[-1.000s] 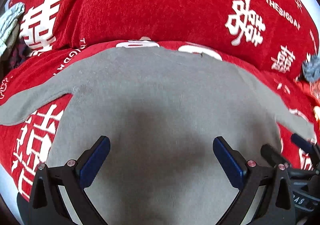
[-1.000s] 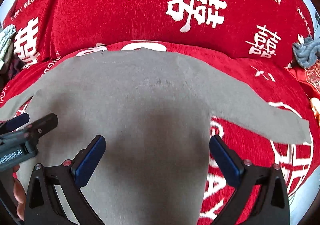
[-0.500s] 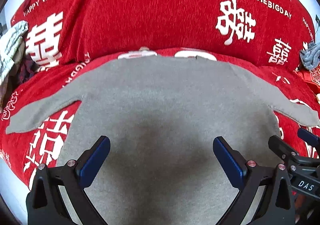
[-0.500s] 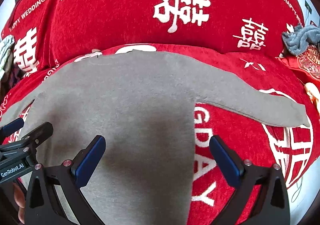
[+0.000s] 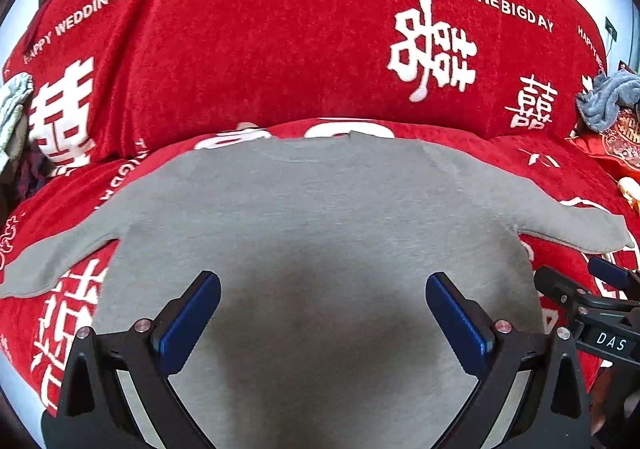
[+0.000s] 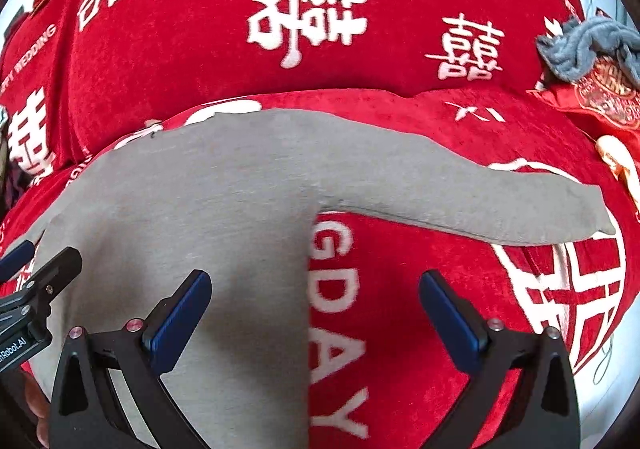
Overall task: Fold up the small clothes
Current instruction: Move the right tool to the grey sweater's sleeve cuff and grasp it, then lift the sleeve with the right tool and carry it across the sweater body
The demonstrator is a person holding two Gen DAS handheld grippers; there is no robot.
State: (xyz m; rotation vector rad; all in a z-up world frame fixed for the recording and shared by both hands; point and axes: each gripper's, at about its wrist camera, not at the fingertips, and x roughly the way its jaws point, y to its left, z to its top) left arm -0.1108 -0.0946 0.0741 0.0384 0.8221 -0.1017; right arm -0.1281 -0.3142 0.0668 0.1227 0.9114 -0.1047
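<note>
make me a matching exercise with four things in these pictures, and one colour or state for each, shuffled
Things:
1. shirt
2. cover
3. left gripper
4. rag

States:
A. red with white lettering
B. open, holding nothing
C. crumpled, blue-grey
D. spread flat, grey, sleeves out

Pairs: 1-D, 2-A, 3-B, 4-C

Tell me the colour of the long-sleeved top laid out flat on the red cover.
Plain grey long-sleeved knit top, no print; clearest in the left wrist view.
</note>
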